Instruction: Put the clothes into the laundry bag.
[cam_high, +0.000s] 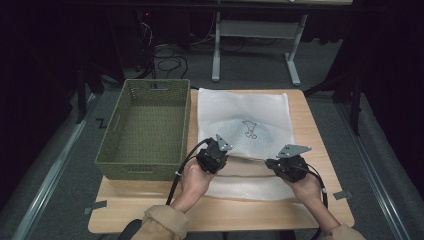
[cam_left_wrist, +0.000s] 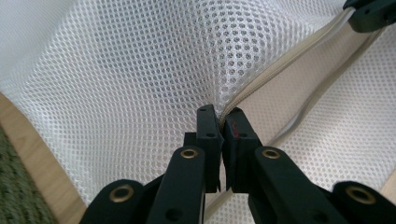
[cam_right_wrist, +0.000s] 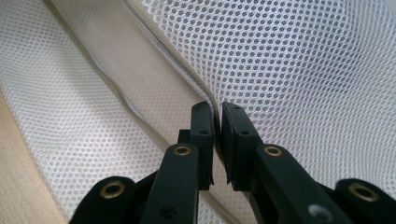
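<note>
On your bench (cam_high: 300, 107) the woven basket (cam_high: 145, 131) sits at the left, and the mesh laundry bag (cam_high: 245, 117) lies just beside it on the right, reaching to the far edge. Your left tongs (cam_high: 216, 149) are at the bag's near left part, clamped on the upper edge of its opening (cam_left_wrist: 243, 95). Your right tongs (cam_high: 274, 162) are at its near right part, clamped on that same upper edge (cam_right_wrist: 187, 70). The bag's lower layer (cam_high: 245, 189) lies flat on the bench between your two hands.
</note>
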